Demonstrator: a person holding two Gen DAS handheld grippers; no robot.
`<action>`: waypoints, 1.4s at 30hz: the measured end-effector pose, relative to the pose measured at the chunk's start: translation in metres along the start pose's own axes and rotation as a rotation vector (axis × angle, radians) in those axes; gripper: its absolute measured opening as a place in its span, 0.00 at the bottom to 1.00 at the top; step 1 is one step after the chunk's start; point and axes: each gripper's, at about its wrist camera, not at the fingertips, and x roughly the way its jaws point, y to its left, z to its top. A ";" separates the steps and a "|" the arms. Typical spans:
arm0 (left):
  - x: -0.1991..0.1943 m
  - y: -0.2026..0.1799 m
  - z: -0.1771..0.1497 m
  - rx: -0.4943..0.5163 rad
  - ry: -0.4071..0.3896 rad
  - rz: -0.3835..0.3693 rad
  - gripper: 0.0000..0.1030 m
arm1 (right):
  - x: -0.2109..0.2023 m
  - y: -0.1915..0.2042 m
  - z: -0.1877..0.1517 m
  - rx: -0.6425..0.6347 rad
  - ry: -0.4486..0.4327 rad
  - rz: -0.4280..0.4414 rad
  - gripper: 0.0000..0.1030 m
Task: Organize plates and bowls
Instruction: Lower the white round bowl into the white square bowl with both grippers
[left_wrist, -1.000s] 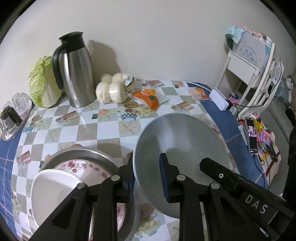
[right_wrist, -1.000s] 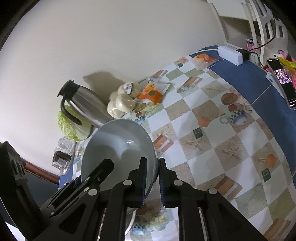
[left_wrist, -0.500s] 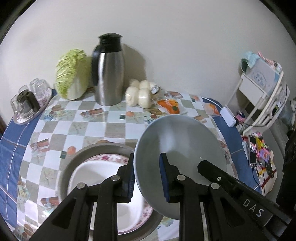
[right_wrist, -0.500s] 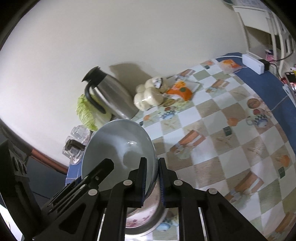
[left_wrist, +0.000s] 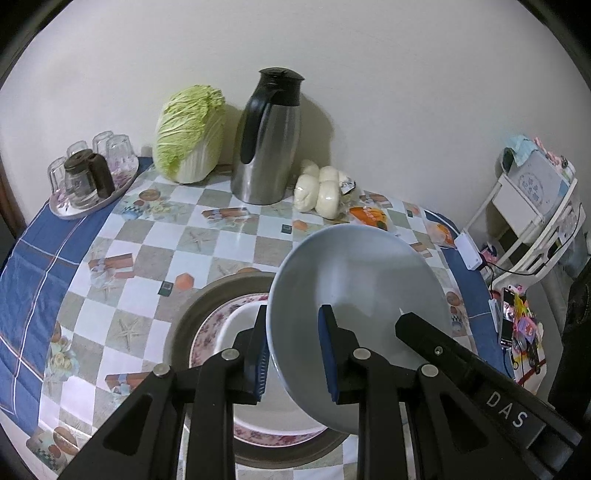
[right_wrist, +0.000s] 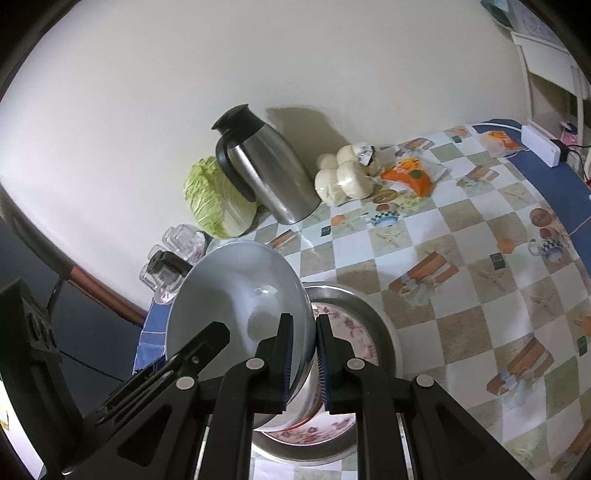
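Both grippers share one load: the left gripper (left_wrist: 293, 354) is clamped on the near rim of a pale grey bowl (left_wrist: 354, 273), one pad inside and one outside, and the right gripper (right_wrist: 303, 363) is pinched tight on the opposite rim. Two grips likely keep the tilted bowl from swinging. The bowl reaches forward of each set of fingers, held in the air. Just under and beyond it, on the checked tablecloth (left_wrist: 122, 236), sits a steel basin (left_wrist: 192, 314) holding a floral plate (left_wrist: 207, 332) and a white dish (left_wrist: 240, 325), probably the stack it belongs on.
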 end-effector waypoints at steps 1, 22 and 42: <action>-0.001 0.003 0.000 -0.004 0.002 0.003 0.24 | 0.001 0.003 -0.001 -0.008 0.003 -0.001 0.15; 0.002 0.048 -0.016 -0.100 0.061 0.014 0.24 | 0.027 0.035 -0.027 -0.071 0.074 -0.036 0.15; 0.025 0.047 -0.022 -0.089 0.113 0.034 0.24 | 0.047 0.024 -0.033 -0.062 0.118 -0.107 0.16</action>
